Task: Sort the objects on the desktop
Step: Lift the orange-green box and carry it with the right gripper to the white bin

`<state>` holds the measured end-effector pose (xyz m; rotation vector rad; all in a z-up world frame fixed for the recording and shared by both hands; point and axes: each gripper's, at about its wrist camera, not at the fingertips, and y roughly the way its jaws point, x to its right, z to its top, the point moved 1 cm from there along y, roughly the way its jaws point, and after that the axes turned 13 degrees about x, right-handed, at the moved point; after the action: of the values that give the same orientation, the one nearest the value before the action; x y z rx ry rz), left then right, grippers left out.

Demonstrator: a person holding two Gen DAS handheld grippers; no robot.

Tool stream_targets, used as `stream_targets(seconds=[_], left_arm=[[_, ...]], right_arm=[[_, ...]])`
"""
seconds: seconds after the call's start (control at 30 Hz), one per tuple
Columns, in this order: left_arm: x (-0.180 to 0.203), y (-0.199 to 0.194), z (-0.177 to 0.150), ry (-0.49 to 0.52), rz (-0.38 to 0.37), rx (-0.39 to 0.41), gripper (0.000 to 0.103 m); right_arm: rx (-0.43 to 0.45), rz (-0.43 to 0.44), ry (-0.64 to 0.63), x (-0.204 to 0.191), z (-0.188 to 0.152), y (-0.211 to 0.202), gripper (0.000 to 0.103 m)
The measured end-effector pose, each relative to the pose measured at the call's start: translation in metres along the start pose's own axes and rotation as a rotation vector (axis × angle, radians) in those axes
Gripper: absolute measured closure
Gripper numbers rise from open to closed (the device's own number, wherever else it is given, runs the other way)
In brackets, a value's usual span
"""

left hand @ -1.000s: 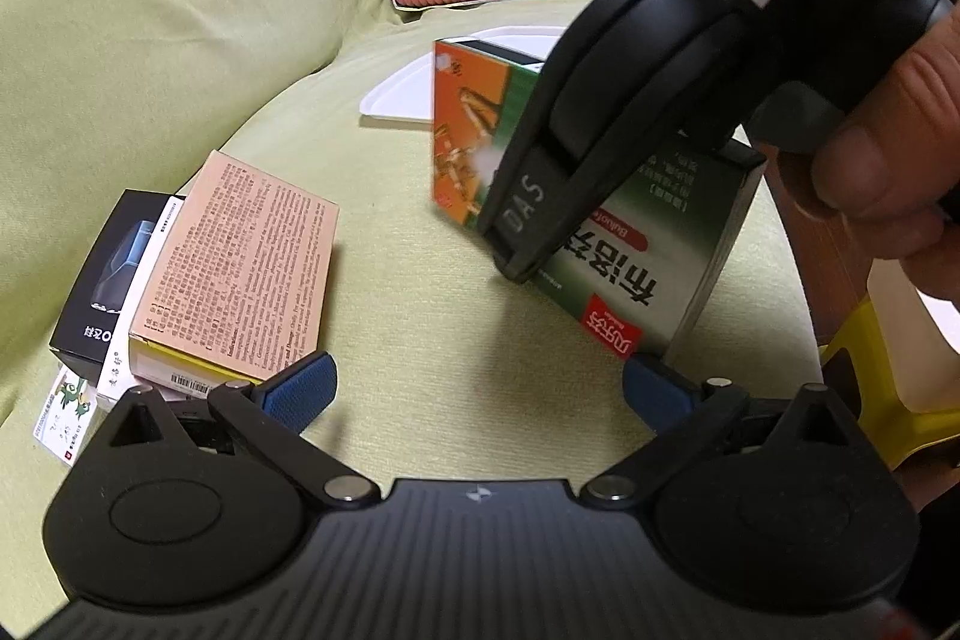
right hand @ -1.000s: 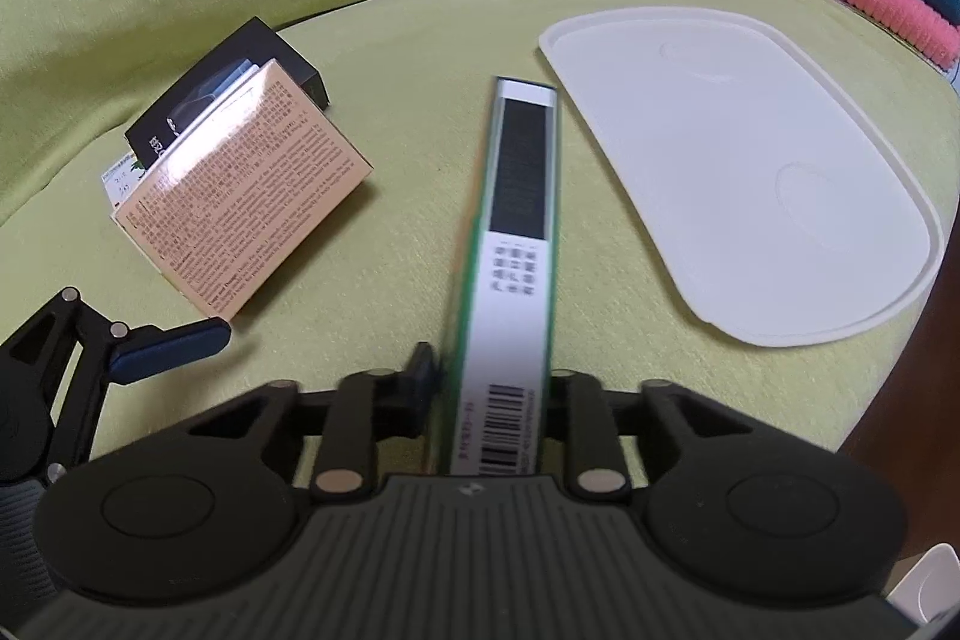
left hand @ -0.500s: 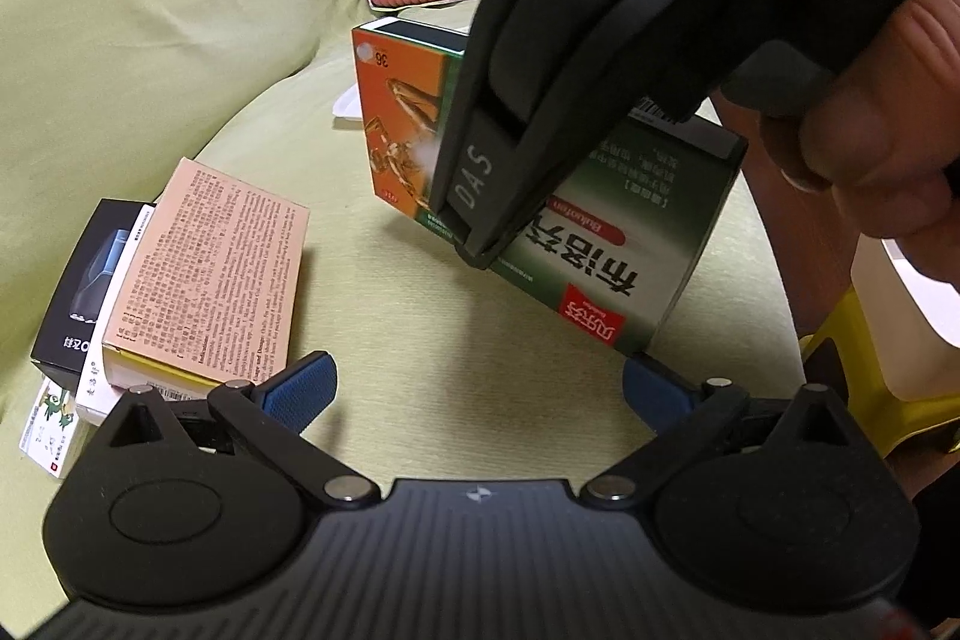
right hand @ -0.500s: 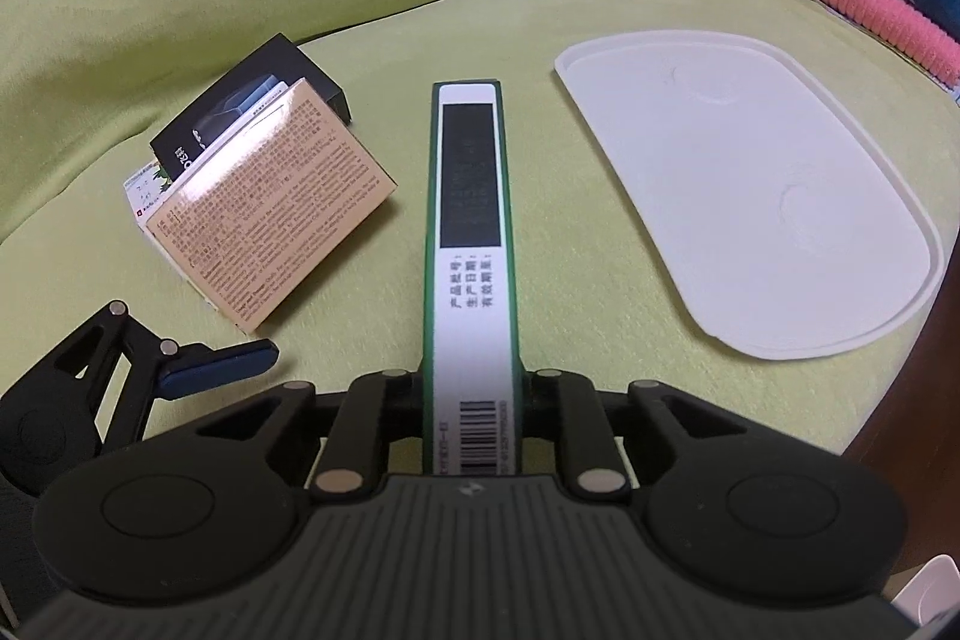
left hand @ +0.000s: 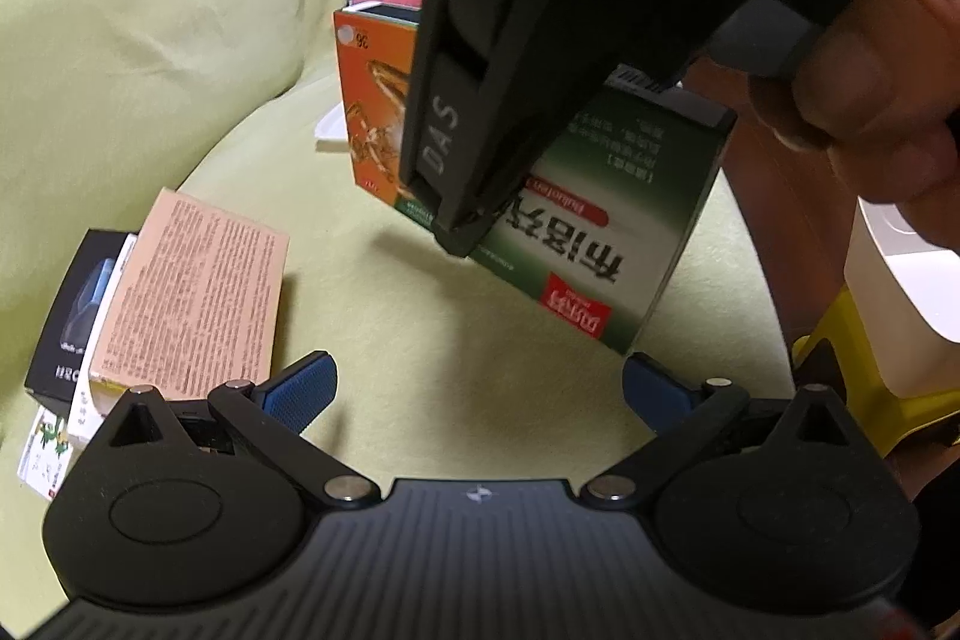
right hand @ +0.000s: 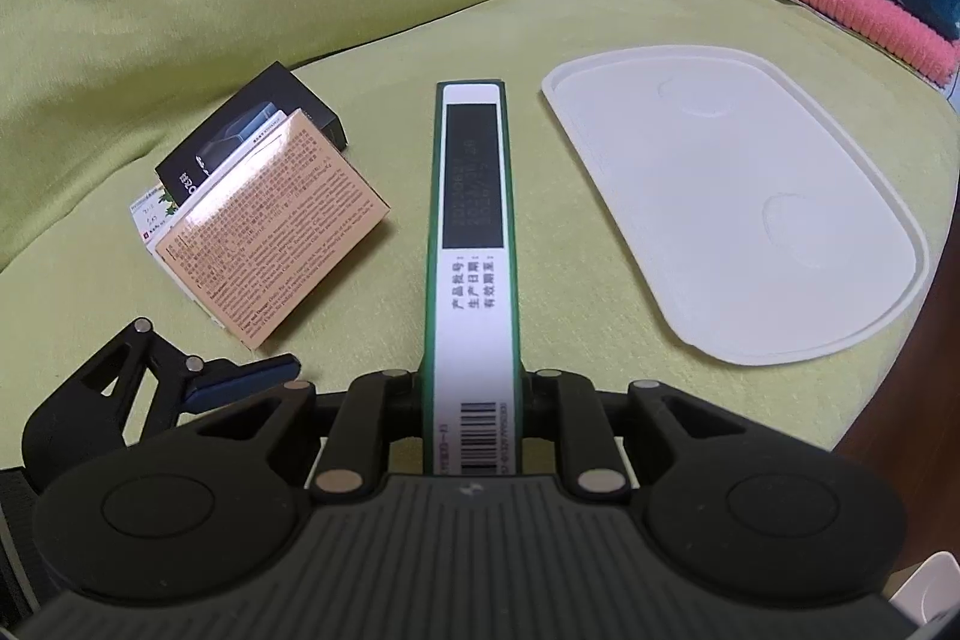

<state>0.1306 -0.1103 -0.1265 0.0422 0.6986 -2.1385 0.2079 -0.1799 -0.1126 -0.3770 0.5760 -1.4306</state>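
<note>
Tray point(right hand: 744, 220) bare | right hand-held gripper point(right hand: 471, 388) clamps green box point(right hand: 471, 244) | left hand-held gripper point(left hand: 477, 382) spread wide, holding nothing

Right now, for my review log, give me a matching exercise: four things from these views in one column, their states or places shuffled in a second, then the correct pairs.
Things:
1. green and orange cardboard box
2. white flat plastic tray
3. peach printed cardboard box
4. left tongs

States:
A. open, holding nothing
B. lying bare on the green cushion
C. clamped in the right tongs
D. on top of a pile of small boxes

Pairs: 1-C, 2-B, 3-D, 4-A
</note>
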Motion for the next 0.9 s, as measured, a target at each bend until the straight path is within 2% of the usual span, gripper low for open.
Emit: stream_targets(seconds=[0.33,0.63,0.9], left_arm=[[0.011,0.001,0.003,0.005,-0.035,0.021,0.001],[0.034,0.007,0.011,0.095,-0.087,0.042,0.001],[0.065,0.007,0.020,0.186,-0.180,0.083,0.001]], right_arm=[[0.014,-0.020,0.016,0.011,-0.002,-0.012,0.087],[0.030,-0.055,0.052,0.030,-0.008,-0.025,0.088],[0.065,-0.109,0.147,0.059,-0.023,-0.054,0.088]])
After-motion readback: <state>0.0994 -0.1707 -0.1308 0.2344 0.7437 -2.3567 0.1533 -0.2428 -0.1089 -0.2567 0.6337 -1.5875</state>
